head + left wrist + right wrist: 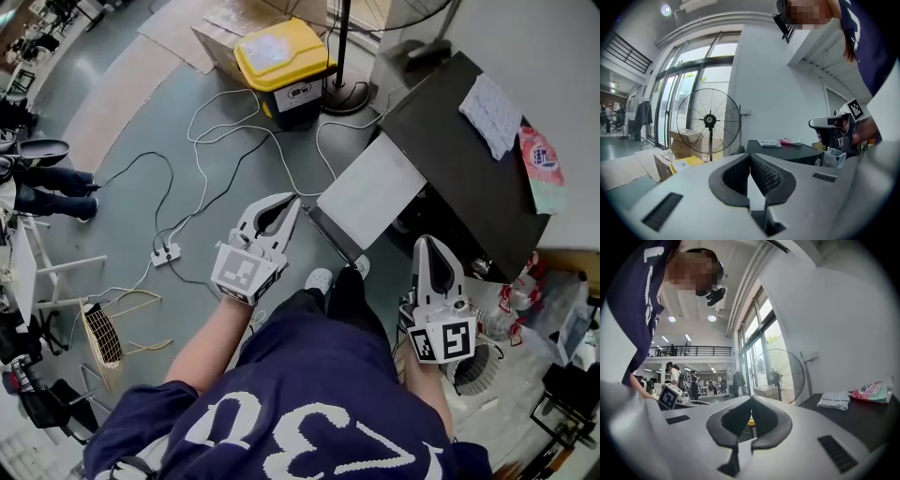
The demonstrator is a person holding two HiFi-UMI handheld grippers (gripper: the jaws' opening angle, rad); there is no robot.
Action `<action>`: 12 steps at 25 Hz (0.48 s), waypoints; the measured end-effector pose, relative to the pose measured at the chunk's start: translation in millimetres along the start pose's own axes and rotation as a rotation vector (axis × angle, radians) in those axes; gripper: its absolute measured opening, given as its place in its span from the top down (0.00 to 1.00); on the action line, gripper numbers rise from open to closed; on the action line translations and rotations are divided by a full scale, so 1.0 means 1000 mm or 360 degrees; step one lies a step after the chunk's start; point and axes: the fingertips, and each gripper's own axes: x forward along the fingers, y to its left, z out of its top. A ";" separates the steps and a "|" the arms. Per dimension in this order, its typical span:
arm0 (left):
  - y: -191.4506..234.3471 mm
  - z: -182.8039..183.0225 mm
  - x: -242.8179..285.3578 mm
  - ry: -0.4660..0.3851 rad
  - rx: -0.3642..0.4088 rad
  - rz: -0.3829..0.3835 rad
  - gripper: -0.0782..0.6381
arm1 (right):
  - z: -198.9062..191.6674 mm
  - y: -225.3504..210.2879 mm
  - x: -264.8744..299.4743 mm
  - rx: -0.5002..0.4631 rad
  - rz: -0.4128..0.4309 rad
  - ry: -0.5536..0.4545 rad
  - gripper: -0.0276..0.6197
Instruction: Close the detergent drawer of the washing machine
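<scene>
The washing machine (469, 159) stands at the upper right with a black top. A white panel (370, 192) with a dark lower edge juts from its front toward me; I cannot pick out the detergent drawer itself. My left gripper (292, 208) is shut and empty, its tips just left of that panel's near corner. My right gripper (429, 246) is also shut and empty, in front of the machine's near side. In the left gripper view the shut jaws (750, 157) point at the black top (783, 151). The right gripper view has shut jaws (751, 399) beside the top (853, 420).
A folded cloth (490, 101) and a pink detergent pouch (542, 164) lie on the machine. A yellow-lidded bin (283, 61) and a standing fan (709, 120) are beyond it. Cables and a power strip (167, 253) cross the floor at left. Bags and clutter (534, 300) crowd the right.
</scene>
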 end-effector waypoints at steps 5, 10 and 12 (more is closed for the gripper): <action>0.004 0.008 0.028 -0.0002 -0.0011 0.0098 0.86 | 0.007 -0.028 0.029 -0.0007 0.0158 0.0004 0.93; 0.008 0.002 0.052 0.0025 -0.0168 0.0207 0.86 | 0.000 -0.050 0.046 0.0032 0.0343 0.0050 0.93; 0.007 -0.001 0.059 0.0046 -0.0139 0.0231 0.86 | -0.009 -0.056 0.049 0.0073 0.0398 0.0072 0.93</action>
